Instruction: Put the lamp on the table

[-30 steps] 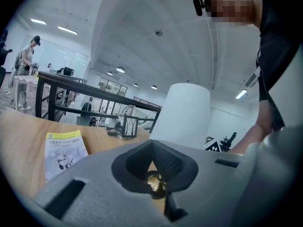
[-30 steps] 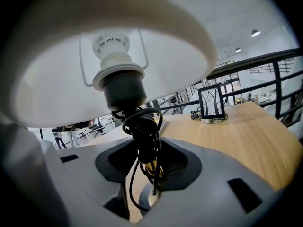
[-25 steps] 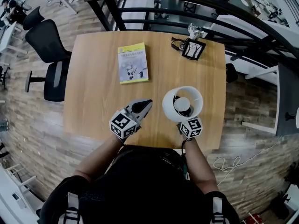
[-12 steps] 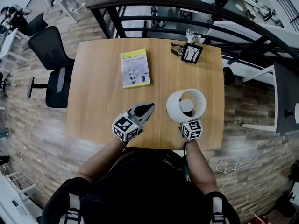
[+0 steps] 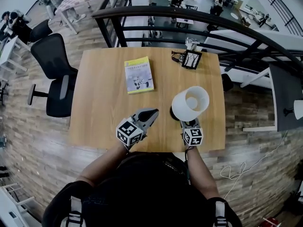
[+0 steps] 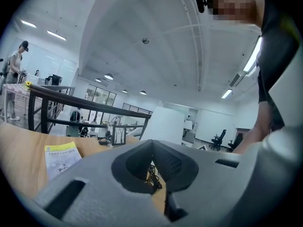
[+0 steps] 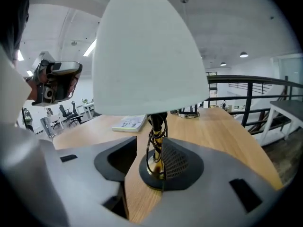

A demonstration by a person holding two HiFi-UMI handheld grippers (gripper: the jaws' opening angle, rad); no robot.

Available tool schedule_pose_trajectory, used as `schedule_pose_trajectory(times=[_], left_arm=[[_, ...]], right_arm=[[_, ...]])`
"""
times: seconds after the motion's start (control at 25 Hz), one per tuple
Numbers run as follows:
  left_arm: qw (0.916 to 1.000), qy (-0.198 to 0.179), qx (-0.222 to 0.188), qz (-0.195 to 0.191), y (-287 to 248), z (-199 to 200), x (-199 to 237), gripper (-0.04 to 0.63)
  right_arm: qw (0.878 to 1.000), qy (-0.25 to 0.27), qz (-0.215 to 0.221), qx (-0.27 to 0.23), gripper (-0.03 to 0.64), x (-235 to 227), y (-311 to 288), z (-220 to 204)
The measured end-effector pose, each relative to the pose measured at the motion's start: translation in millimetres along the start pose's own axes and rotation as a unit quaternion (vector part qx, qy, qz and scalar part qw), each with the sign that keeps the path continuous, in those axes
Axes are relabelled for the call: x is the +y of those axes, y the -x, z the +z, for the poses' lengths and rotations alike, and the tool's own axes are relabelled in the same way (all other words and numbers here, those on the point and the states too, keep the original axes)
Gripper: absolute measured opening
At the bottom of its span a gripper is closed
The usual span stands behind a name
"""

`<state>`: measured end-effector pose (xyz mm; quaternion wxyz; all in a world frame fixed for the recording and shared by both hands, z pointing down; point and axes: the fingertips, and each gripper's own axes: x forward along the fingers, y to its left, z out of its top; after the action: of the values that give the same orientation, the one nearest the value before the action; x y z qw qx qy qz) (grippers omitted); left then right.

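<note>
Wooden table [image 5: 99, 103] fills my head view, with a black railing [image 5: 189, 18] curving past its far edge and a black office chair [image 5: 57, 74] off its left side. The lamp [image 5: 190, 103] is on the table, near the front right. Its white shade faces up at me, and its dark round base [image 7: 156, 178] sits flat on the wood in the right gripper view. The lamp stands upright there. A yellow-topped book [image 5: 138, 74] lies flat farther back, left of centre and well apart from the lamp.

My right gripper [image 5: 187, 123] reaches in at the lamp's foot. In its own view its jaws are spread with the brass stem [image 7: 155, 160] between them: the stem is close against the right-hand pad [image 7: 176, 161], and the left-hand pad stands clear of it. A dark cord [image 7: 163, 126] loops around that stem.

My left gripper [image 5: 152, 112] hovers just left of the lamp. Its jaws are pressed together at the tips, with nothing in them.

A small black wire frame [image 5: 191, 59] stands at the table's far right.
</note>
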<state>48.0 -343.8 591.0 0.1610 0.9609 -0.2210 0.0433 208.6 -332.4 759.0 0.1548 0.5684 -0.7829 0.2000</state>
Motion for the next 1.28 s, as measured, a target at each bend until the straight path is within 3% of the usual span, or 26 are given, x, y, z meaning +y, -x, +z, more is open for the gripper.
schedule_pose_trajectory(times=[0.12,0.28,0.44,0.68,0.88,1.08,1.28], left_arm=[[0.9999,-0.006,-0.005,-0.009,15.3,2.8,-11.1,0.008],[0.9997,-0.014,-0.012,-0.019,39.7,4.5,-22.3,0.008],[0.9994,-0.018,-0.020,-0.024,64.4,6.5,-27.3,0.008],[0.9985,-0.023,-0.034,-0.036,90.5,11.1,-41.3,0.008],[0.9982,-0.022,-0.042,-0.038,103.1,12.1,-54.4,0.008],[0.9980,-0.020,-0.051,-0.031,117.1,13.0,-65.0,0.008],[0.9977,-0.026,-0.060,-0.017,125.7,17.6,-83.8,0.008]], right_arm=[[1.000,0.003,-0.022,-0.002,0.155,11.3,16.2,-0.2],[0.999,0.010,-0.040,-0.019,0.044,35.3,35.8,6.8],[0.999,0.017,-0.025,-0.037,0.017,72.8,52.1,20.9],[0.998,0.022,-0.006,-0.066,0.015,123.5,82.7,49.5],[0.993,0.028,0.024,-0.113,0.015,165.4,119.2,104.9],[0.986,0.079,0.051,-0.141,0.015,206.7,146.0,144.2],[0.978,0.141,0.072,-0.139,0.015,229.8,169.7,149.7]])
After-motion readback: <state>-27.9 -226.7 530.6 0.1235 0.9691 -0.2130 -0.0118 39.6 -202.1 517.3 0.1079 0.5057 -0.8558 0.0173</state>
